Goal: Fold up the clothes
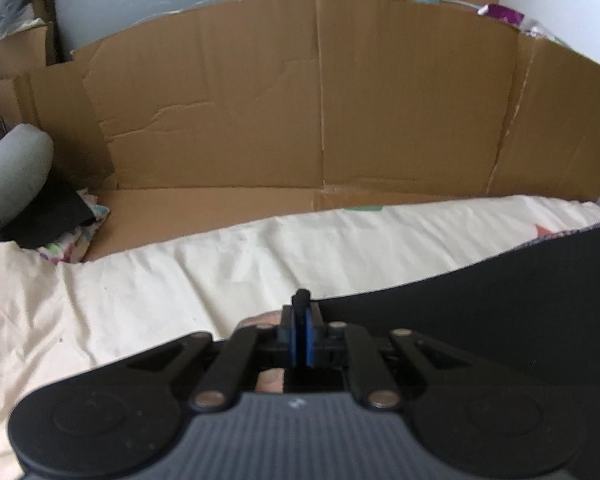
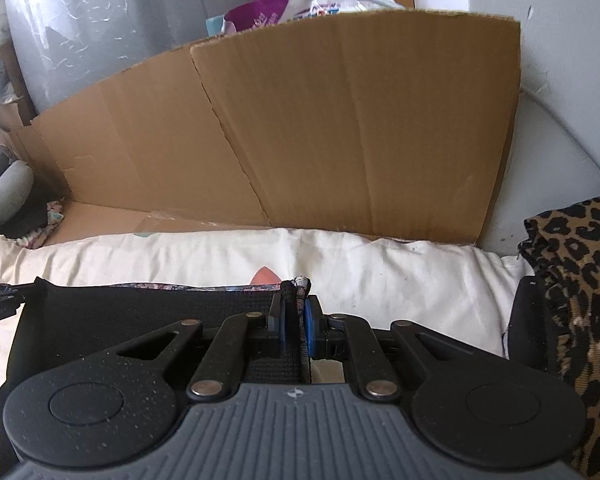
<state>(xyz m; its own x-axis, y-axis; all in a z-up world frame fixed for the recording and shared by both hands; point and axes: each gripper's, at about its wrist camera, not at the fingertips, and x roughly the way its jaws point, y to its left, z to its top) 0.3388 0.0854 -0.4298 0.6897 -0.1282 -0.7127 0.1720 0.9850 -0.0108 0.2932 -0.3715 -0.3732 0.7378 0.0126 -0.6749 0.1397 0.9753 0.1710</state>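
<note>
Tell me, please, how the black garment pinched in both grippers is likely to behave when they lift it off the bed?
The black garment will probably sag between the left gripper and right gripper, since it drapes in soft curves over the cream sheet. Its ribbed knit suggests fair grip rather than slipping. It looks light; the pinched corners seem likely to hold.

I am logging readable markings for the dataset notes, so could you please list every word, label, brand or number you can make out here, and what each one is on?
No text can be read with confidence.
Purple and white package behind the cardboard sheet: it carries print, too blurred to read.
Right tool body: only a small cross-shaped mark, no words.
Left tool body: a faint small mark, illegible.
Black garment, leopard-print fabric: no visible lettering.
</note>
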